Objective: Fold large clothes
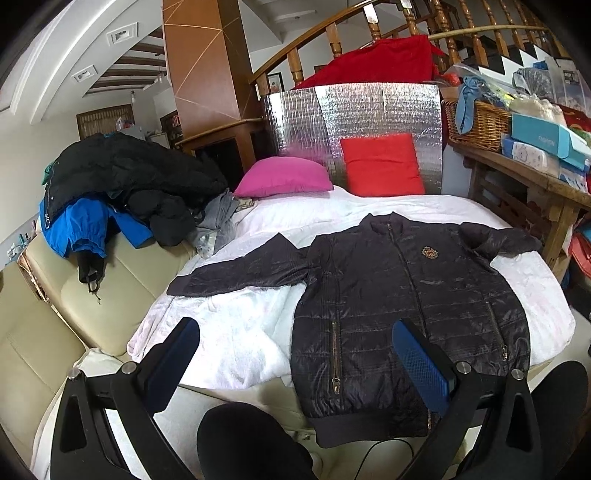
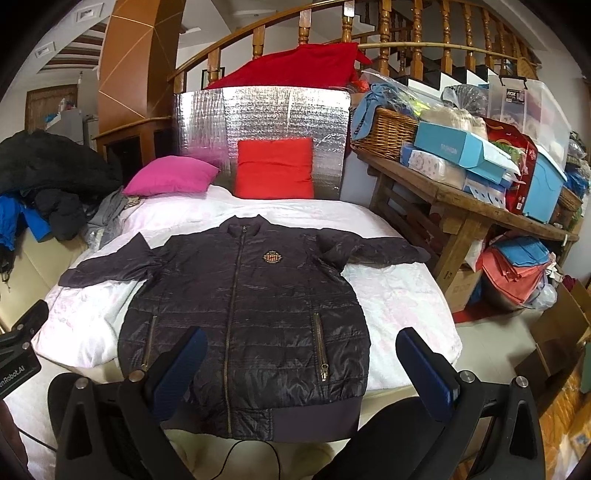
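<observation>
Room contents, near to far:

- Bed covered in a white quilted blanket [image 2: 399, 295], centre.
- Cream leather sofa [image 1: 92, 295], left of the bed, bearing a heap of black and blue coats [image 1: 122, 184].
- Magenta square cushion [image 2: 170, 181] and red square cushion [image 2: 275, 170], far end of the bed; the red one leans on a silver foil insulation panel [image 2: 266, 114].
- Red fabric bundle [image 2: 291, 66] above the panel.
- Curved wooden staircase balustrade with turned spindles [image 2: 384, 37], far wall.
- Orange-brown angular column [image 1: 203, 59], far left.
- Rough wooden side table [image 2: 465, 210], right, loaded with a wicker basket [image 2: 388, 133], light blue cardboard boxes [image 2: 454, 147] and clear plastic tubs [image 2: 532, 103].
- White ceiling with recessed square lights [image 1: 122, 33].
</observation>
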Motion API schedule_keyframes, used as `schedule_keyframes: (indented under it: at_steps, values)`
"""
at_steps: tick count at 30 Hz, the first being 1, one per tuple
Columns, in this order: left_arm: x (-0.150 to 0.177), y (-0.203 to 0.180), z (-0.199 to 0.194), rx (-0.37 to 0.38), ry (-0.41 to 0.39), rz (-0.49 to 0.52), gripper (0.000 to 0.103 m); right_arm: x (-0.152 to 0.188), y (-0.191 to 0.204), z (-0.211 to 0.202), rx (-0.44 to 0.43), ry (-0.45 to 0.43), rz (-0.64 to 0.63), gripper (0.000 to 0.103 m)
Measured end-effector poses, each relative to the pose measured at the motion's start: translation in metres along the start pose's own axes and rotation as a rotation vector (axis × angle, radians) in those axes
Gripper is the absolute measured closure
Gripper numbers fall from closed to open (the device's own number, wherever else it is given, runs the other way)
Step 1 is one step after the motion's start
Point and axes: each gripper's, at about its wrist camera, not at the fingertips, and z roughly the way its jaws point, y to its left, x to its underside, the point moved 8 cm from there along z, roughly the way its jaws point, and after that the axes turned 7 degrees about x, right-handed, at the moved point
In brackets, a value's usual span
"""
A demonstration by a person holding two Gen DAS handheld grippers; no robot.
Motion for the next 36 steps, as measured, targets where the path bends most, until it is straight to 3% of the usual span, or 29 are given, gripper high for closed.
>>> schedule_keyframes:
  at_steps: [13, 16, 18, 21, 24, 27, 30, 34, 36]
  values:
    - [-0.022, -0.011, 0.082, -0.03, 0.07, 0.017, 0.0, -0.033, -0.011, 0.079, 0.028, 0.051, 0.052, 0.0]
    - [-0.03, -0.015, 0.124, -0.041, 0.098, 0.015, 0.0, -0.048, -0.017, 0.117, 0.014, 0.068, 0.09, 0.0]
    - [-0.035, -0.023, 0.173, -0.017, 0.157, -0.011, 0.0, -0.057, -0.025, 0.149, -0.039, 0.086, 0.138, 0.0]
    - [-0.035, -0.04, 0.248, 0.067, 0.262, -0.082, 0.0, -0.068, -0.049, 0.211, -0.196, 0.123, 0.282, 0.0]
    - [-0.028, -0.061, 0.32, 0.101, 0.363, -0.126, 0.0, -0.072, -0.087, 0.286, -0.34, 0.184, 0.468, 0.0]
    - [-0.021, -0.073, 0.362, 0.096, 0.402, -0.137, 0.0, -0.066, -0.135, 0.363, -0.375, 0.258, 0.681, 0.0]
    - [-0.021, -0.08, 0.372, 0.102, 0.361, -0.117, 0.0, -0.059, -0.174, 0.427, -0.42, 0.303, 0.897, 0.0]
    - [-0.023, -0.086, 0.374, 0.097, 0.331, -0.051, 0.0, -0.045, -0.221, 0.491, -0.347, 0.311, 1.11, 0.0]
    - [-0.024, -0.09, 0.374, 0.104, 0.312, -0.017, 0.0, -0.04, -0.234, 0.515, -0.325, 0.327, 1.156, 0.0]
